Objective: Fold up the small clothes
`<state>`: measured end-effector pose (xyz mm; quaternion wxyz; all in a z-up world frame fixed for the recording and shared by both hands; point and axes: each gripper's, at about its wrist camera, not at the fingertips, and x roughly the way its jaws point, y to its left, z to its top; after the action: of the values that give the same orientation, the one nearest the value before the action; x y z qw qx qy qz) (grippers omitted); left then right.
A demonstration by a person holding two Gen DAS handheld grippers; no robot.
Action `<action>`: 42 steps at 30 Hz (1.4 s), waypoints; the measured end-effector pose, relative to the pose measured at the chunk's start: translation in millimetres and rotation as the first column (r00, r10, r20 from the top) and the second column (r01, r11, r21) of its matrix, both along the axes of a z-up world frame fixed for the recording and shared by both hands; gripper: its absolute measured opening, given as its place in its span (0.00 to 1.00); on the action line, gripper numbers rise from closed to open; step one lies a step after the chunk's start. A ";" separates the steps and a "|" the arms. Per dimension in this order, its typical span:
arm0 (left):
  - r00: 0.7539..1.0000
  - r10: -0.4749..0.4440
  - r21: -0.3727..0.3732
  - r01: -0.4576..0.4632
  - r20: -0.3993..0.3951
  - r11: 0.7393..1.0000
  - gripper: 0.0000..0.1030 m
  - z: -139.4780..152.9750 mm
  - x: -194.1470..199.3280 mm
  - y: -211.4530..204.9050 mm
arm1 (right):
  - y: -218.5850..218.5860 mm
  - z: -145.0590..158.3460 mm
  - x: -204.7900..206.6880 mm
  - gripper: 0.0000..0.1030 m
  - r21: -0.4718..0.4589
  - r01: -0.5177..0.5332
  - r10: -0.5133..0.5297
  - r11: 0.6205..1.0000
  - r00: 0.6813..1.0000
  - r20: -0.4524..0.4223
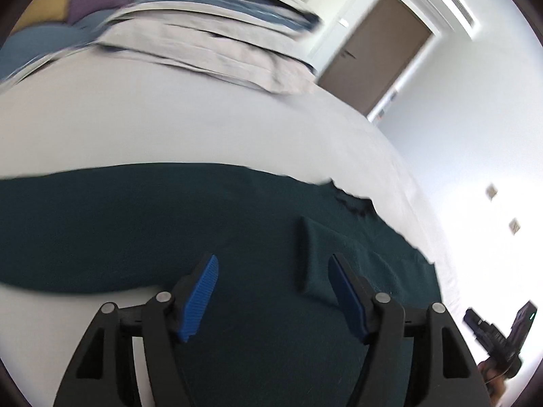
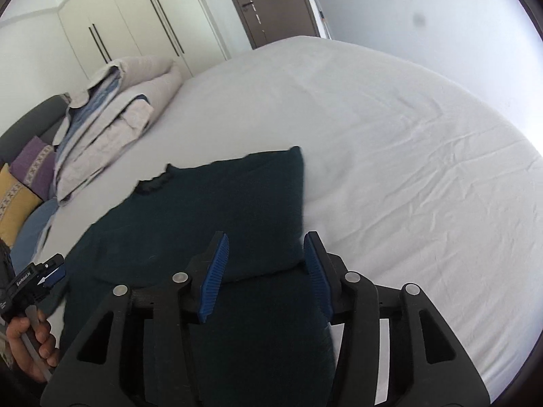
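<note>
Right wrist view: the dark green top (image 2: 217, 210) lies flat on the bed (image 2: 407, 169), one side folded in. Both the right gripper (image 2: 268, 271) and left gripper (image 1: 271, 291) hover open above it, empty; pinch both hem layers before folding.

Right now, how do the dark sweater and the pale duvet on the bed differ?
The sweater is dark green and spread nearly flat, one side folded over; the duvet is pale beige with blue and piled in thick folds. The sweater lies under both open claws; the duvet sits farther off, near the cushions. Both rest on the white sheet.
</note>
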<state>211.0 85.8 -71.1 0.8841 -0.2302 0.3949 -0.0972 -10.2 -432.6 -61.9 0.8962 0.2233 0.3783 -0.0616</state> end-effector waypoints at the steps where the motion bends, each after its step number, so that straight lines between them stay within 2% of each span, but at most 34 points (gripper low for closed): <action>1: 0.999 0.045 -0.038 -0.045 -0.002 0.998 0.68 2.0 -13.4 25.3 | 12.2 3.4 -4.3 0.44 0.012 -0.028 0.027 1.000 1.000 0.008; 4: 0.974 0.227 -0.144 -0.228 -0.022 0.963 0.68 1.4 -54.5 109.9 | 47.0 7.9 -17.1 0.44 0.049 -0.097 0.095 0.994 0.995 0.033; 7: 0.910 0.410 -0.195 -0.413 -0.059 0.890 0.68 -7.9 -88.9 188.0 | 80.3 2.3 -21.2 0.44 0.107 -0.149 0.148 0.983 0.989 0.016; 11: 0.810 0.564 -0.308 -0.584 -0.161 0.751 0.68 -34.6 -122.9 263.6 | 118.7 -2.9 -31.1 0.44 0.125 -0.191 0.193 0.974 0.981 -0.006; 14: 0.739 0.631 -0.375 -0.669 -0.238 0.642 0.68 -58.3 -139.0 292.3 | 136.9 -6.0 -38.4 0.44 0.150 -0.204 0.208 0.967 0.978 -0.014; 15: 0.727 0.638 -0.399 -0.680 -0.256 0.615 0.68 -65.7 -140.7 295.9 | 142.6 -6.1 -40.5 0.44 0.147 -0.207 0.212 0.967 0.977 -0.019; 17: 0.717 0.649 -0.423 -0.686 -0.255 0.592 0.68 -74.2 -137.9 301.3 | 151.1 -6.3 -41.2 0.44 0.139 -0.211 0.217 0.968 0.976 -0.026; 21: 0.703 0.670 -0.412 -0.699 -0.240 0.585 0.63 -71.1 -116.0 306.5 | 159.6 -5.3 -40.8 0.44 0.144 -0.211 0.217 0.967 0.976 -0.027; 23: 0.695 0.674 -0.398 -0.708 -0.251 0.583 0.41 -75.3 -101.4 315.2 | 159.1 -5.4 -39.9 0.44 0.144 -0.211 0.216 0.967 0.976 -0.024; 24: 0.693 0.666 -0.391 -0.714 -0.276 0.581 0.16 -81.1 -94.9 322.0 | 158.0 -5.9 -39.7 0.44 0.145 -0.209 0.215 0.967 0.976 -0.025; 25: 0.685 0.666 -0.387 -0.724 -0.296 0.572 0.08 -85.4 -95.4 324.5 | 156.2 -7.0 -39.5 0.44 0.147 -0.208 0.214 0.967 0.976 -0.028; 26: 0.677 0.669 -0.393 -0.730 -0.306 0.559 0.08 -88.2 -93.0 327.4 | 154.8 -7.9 -40.1 0.44 0.149 -0.205 0.211 0.967 0.977 -0.029; 27: 0.674 0.674 -0.384 -0.733 -0.302 0.561 0.08 -85.6 -91.7 325.8 | 152.4 -8.8 -39.1 0.44 0.152 -0.202 0.209 0.968 0.978 -0.031; 28: 0.677 0.679 -0.364 -0.732 -0.285 0.576 0.08 -79.8 -91.2 322.6 | 150.9 -10.2 -40.3 0.44 0.152 -0.198 0.205 0.968 0.978 -0.033; 31: 0.718 0.667 -0.301 -0.693 -0.199 0.655 0.08 -50.5 -84.5 300.1 | 139.8 -14.4 -40.8 0.44 0.162 -0.185 0.194 0.969 0.980 -0.038; 34: 0.789 0.602 -0.254 -0.611 -0.121 0.750 0.08 -17.4 -64.6 261.8 | 130.1 -18.2 -44.1 0.44 0.167 -0.171 0.180 0.971 0.983 -0.041; 35: 0.823 0.562 -0.222 -0.565 -0.084 0.795 0.08 -3.3 -53.8 240.7 | 127.0 -18.9 -44.9 0.44 0.169 -0.168 0.177 0.971 0.983 -0.040; 38: 0.910 0.416 -0.110 -0.412 0.012 0.905 0.08 31.0 -28.6 167.5 | 116.0 -20.7 -50.7 0.44 0.172 -0.151 0.159 0.973 0.987 -0.035; 40: 0.954 0.292 -0.014 -0.292 0.064 0.956 0.08 45.2 -17.0 109.3 | 108.3 -21.1 -56.1 0.44 0.174 -0.139 0.146 0.975 0.989 -0.031; 42: 0.981 0.171 0.067 -0.177 0.089 0.982 0.08 48.3 -10.9 46.5 | 99.7 -22.0 -61.8 0.44 0.179 -0.123 0.130 0.976 0.991 -0.026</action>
<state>200.2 132.3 -22.8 0.9128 -0.2263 0.3398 -0.0141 -71.9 -332.9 -83.9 0.8677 0.2761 0.4125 0.0253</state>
